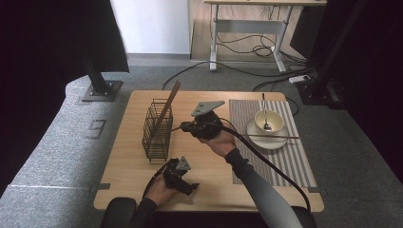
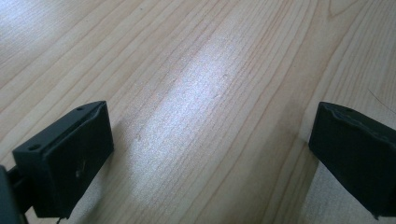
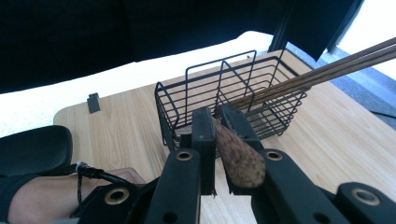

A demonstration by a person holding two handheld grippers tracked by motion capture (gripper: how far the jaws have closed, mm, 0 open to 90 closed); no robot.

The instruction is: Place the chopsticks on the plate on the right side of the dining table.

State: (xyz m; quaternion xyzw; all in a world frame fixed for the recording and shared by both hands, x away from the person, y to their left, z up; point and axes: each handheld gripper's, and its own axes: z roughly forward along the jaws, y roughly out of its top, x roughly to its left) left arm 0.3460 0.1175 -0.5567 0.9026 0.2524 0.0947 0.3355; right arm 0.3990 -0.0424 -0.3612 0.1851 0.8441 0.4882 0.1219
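A wooden table [image 1: 142, 171] fills the middle of the high view. On its right side lies a striped mat [image 1: 294, 161]. On the mat's far part sits a plate [image 1: 259, 137] with a bowl [image 1: 272, 118] on it; a spoon [image 1: 264, 111] stands in the bowl, and a single chopstick [image 1: 271, 136] rests across the plate's near rim.

Left of centre stands a black wire basket [image 1: 157, 130], with brown chopsticks [image 1: 167, 107] leaning out of its far end.

The right gripper [image 1: 186, 127] is held above the table just right of the basket, pointing left toward it. In the right gripper view its jaws are closed on the thick end of a brown stick [image 3: 239, 158], which sits squeezed between the pads and points toward the basket [image 3: 224, 100] just beyond. More chopsticks [image 3: 322, 70] slant from the basket up to the right.

The left gripper [image 1: 190, 186] rests near the table's near edge, well apart from the basket. In the left gripper view its jaws stand wide open over bare wood [image 2: 205, 102], holding nothing.
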